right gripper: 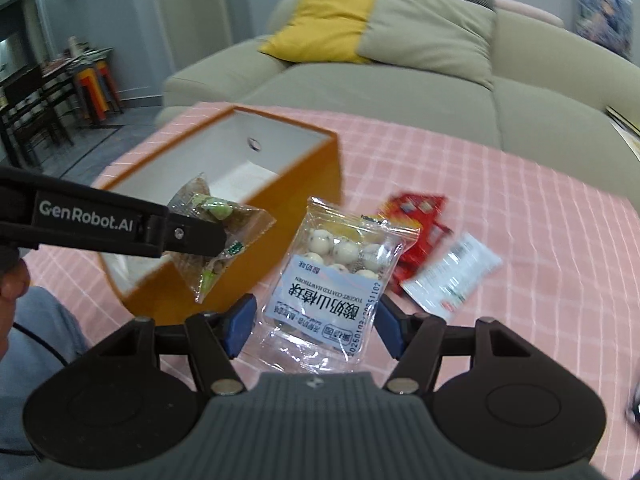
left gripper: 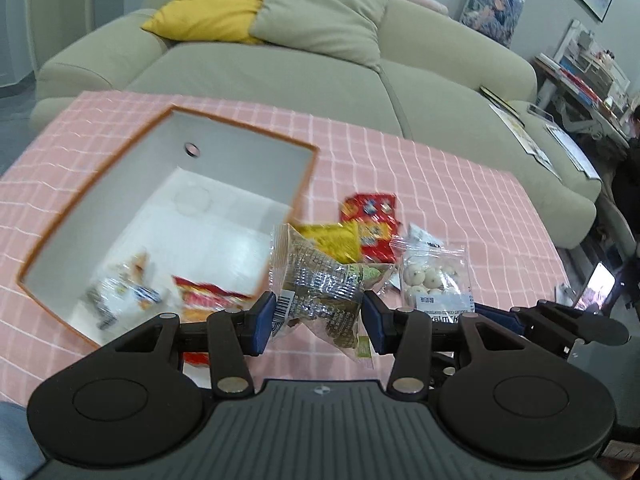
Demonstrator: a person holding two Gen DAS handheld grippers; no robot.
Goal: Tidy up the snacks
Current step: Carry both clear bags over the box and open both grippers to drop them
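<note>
My left gripper (left gripper: pixel 318 320) is shut on a clear green-printed snack packet (left gripper: pixel 320 284) and holds it above the table beside the orange box (left gripper: pixel 236 128). The same packet (right gripper: pixel 216 232) and left gripper (right gripper: pixel 216 240) show in the right wrist view, by the box's (right gripper: pixel 304 184) near wall. My right gripper (right gripper: pixel 316 324) is shut on a clear bag of white yogurt hawthorn balls (right gripper: pixel 340 272), also visible in the left wrist view (left gripper: pixel 434 276). The box holds two or three packets (left gripper: pixel 132 288).
A red packet (right gripper: pixel 420 224) and a white packet (right gripper: pixel 452 272) lie on the pink checked tablecloth (right gripper: pixel 540 240); a yellow packet (left gripper: pixel 334 240) lies by the red one (left gripper: pixel 370 216). A sofa (left gripper: pixel 280 68) with cushions stands behind the table.
</note>
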